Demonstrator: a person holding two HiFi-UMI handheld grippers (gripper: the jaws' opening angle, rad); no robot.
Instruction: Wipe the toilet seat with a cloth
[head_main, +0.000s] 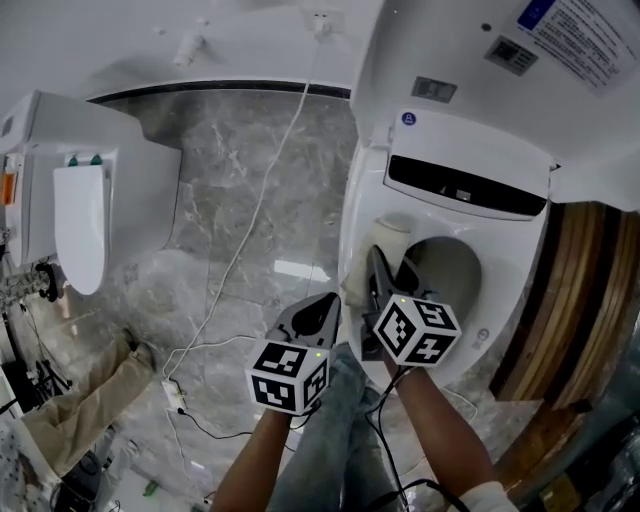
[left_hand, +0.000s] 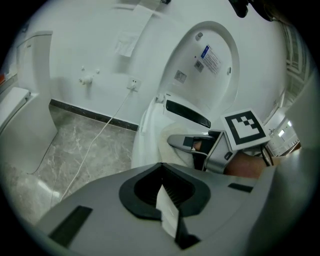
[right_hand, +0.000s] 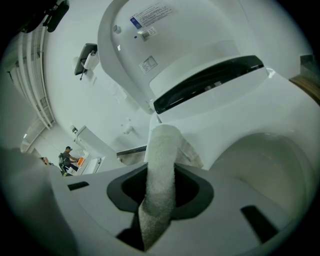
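Cloth held to the toilet seat rim, left jaws closed.

In the head view, the right hand-held gripper (head_main: 384, 268) pressed a cream cloth (head_main: 392, 232) onto the toilet seat (head_main: 520, 262) at the upper left edge of the bowl opening, below the raised lid (head_main: 470, 60). The left hand-held gripper (head_main: 324, 302) hung just beside it, at the toilet's left edge, above the marble floor (head_main: 230, 200). The left gripper view showed its jaws closed together, only a pale sliver along their seam, with the right one's marker cube (left_hand: 245, 129) beyond. In the right gripper view, the jaws were clamped on the cloth, whose rolled end lay on the seat rim beside the bowl (right_hand: 272, 167).
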